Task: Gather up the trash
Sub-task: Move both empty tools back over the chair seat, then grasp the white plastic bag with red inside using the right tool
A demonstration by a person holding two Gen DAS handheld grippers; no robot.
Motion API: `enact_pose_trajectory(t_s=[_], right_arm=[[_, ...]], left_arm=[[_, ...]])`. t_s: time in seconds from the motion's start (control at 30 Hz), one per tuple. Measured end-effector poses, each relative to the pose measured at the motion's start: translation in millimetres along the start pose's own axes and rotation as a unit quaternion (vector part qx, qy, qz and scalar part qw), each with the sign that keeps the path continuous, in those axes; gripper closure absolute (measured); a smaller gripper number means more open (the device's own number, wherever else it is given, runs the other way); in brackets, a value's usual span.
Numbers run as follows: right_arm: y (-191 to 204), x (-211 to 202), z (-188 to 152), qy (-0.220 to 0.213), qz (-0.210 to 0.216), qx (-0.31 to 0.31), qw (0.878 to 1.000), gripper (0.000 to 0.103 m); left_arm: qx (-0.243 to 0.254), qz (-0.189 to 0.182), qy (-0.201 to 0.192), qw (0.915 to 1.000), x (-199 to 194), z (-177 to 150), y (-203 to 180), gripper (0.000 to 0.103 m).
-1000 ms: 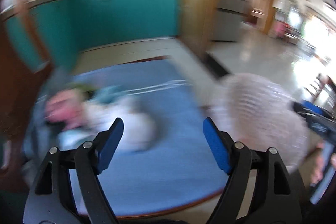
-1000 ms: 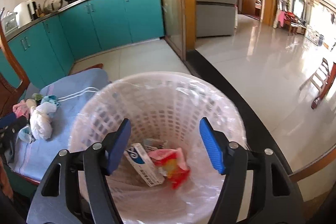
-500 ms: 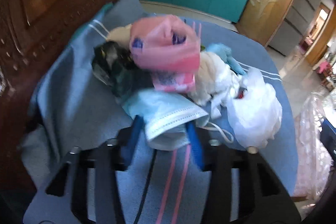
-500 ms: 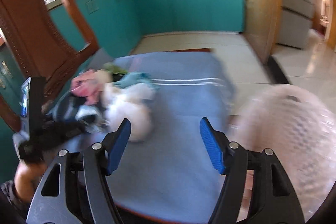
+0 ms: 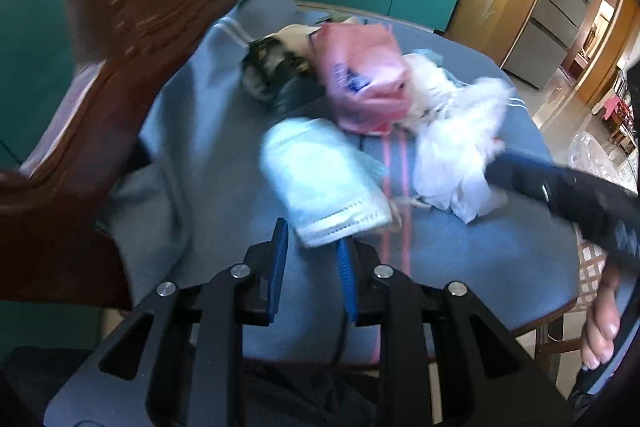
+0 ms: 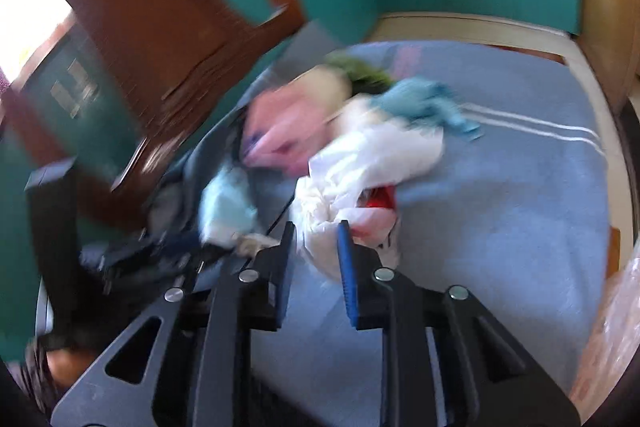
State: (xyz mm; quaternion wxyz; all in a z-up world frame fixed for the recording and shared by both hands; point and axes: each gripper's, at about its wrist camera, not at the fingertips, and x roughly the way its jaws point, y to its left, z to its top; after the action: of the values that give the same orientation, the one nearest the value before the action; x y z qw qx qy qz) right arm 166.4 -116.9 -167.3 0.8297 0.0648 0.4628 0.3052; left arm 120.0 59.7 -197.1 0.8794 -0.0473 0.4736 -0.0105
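Jaws pinching face mask [image 5: 324, 183], apparently white bag [image 6: 360, 179]

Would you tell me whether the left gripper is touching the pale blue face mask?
Touching. In the left wrist view the left gripper has its fingers closed narrowly on the near edge of the face mask.

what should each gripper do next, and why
Probably lift both and carry them toward the bin. The left gripper appears closed on the edge of the face mask, and the right gripper looks pinched on the white plastic bag. Both pieces lie on the blue tablecloth beside the rest of the pile, so raising them first should free them.
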Motion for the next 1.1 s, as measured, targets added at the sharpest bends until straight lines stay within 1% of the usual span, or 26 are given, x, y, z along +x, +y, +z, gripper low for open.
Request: enact_pose_trajectory(t_s=[0.07, 0.13, 0.2, 0.27, 0.3, 0.33, 0.37, 0.4, 0.47, 0.5, 0.53, 0.57, 0.63, 0.67, 0.73, 0.8, 0.87, 0.93, 0.97, 1.1], right_arm=[[10.1, 0.3, -8.8, 0.021, 0.018, -0.02, 0.999, 0.08], [13.0, -4.9, -11.2, 0.021, 0.031, -0.024, 0.999, 0.08], [9.3, -18.5, -12.2, 0.004, 0.055, -0.012, 0.998, 0.079], [3.2, -32.1, -12.0, -0.017, 0.079, 0.008, 0.997, 0.075], [-1.7, -38.7, -9.7, -0.032, 0.083, 0.021, 0.996, 0.073], [-7.6, -42.9, -6.4, -0.044, 0.067, 0.033, 0.996, 0.069], [-15.8, -42.1, -1.3, -0.052, 0.027, 0.055, 0.997, 0.069], [-24.8, -38.0, 2.3, -0.051, -0.005, 0.079, 0.996, 0.069], [-43.2, -24.0, 9.6, -0.043, -0.042, 0.132, 0.989, 0.069], [-55.3, -13.9, 12.7, -0.036, -0.063, 0.164, 0.984, 0.069], [-62.4, -4.7, 15.4, -0.03, -0.07, 0.18, 0.981, 0.069], [-64.6, 5.2, 18.6, -0.023, -0.07, 0.183, 0.98, 0.069], [-60.0, 19.6, 22.2, -0.01, -0.059, 0.175, 0.983, 0.069], [-53.2, 24.7, 22.7, -0.006, -0.034, 0.169, 0.985, 0.069], [-40.1, 27.4, 22.4, 0.0, -0.013, 0.152, 0.988, 0.069], [-25.3, 29.2, 20.5, 0.009, -0.013, 0.122, 0.992, 0.065], [-16.1, 28.9, 15.7, 0.012, 0.0, 0.113, 0.993, 0.058], [-15.3, 25.8, 11.4, 0.011, 0.019, 0.124, 0.992, 0.052], [-15.3, 22.4, 8.5, 0.01, 0.032, 0.131, 0.991, 0.047], [-16.0, 21.5, 4.2, 0.02, 0.073, 0.144, 0.987, 0.038]], left_arm=[[-0.005, 0.0, -0.001, 1.0, -1.9, -1.2, 5.3, 0.077], [-0.006, 0.0, -0.004, 1.0, -6.1, -2.4, 10.7, 0.075], [-0.005, 0.0, -0.008, 1.0, -9.0, -1.4, 9.5, 0.072], [-0.002, 0.001, -0.013, 0.9999, -14.1, -4.0, 12.0, 0.069], [-0.002, 0.002, -0.014, 0.9999, -17.7, -6.4, 12.5, 0.068], [-0.003, 0.002, -0.015, 0.9999, -17.4, -6.4, 13.4, 0.068], [-0.004, 0.002, -0.015, 0.9999, -14.3, -5.0, 14.9, 0.068], [-0.006, 0.003, -0.014, 0.9999, -13.6, -5.4, 16.1, 0.068], [-0.008, 0.004, -0.013, 0.9999, -14.6, -6.7, 16.0, 0.068], [-0.008, 0.004, -0.014, 0.9999, -15.4, -7.3, 16.1, 0.068], [-0.008, 0.004, -0.015, 0.9999, -16.2, -7.3, 14.9, 0.068], [-0.007, 0.005, -0.018, 0.9998, -18.0, -7.6, 14.4, 0.068], [-0.005, 0.004, -0.021, 0.9998, -20.0, -7.1, 12.6, 0.066], [-0.004, 0.004, -0.023, 0.9997, -21.5, -6.9, 12.3, 0.066], [-0.004, 0.005, -0.026, 0.9996, -25.3, -7.3, 11.5, 0.063], [-0.005, 0.005, -0.028, 0.9996, -25.3, -6.3, 11.9, 0.063], [-0.006, 0.006, -0.026, 0.9996, -23.7, -6.3, 12.7, 0.063], [-0.006, 0.008, -0.023, 0.9997, -23.1, -7.4, 12.9, 0.063], [-0.006, 0.009, -0.021, 0.9997, -22.5, -7.8, 13.2, 0.063], [-0.008, 0.008, -0.01, 0.9999, -12.7, -9.9, 14.1, 0.063]])
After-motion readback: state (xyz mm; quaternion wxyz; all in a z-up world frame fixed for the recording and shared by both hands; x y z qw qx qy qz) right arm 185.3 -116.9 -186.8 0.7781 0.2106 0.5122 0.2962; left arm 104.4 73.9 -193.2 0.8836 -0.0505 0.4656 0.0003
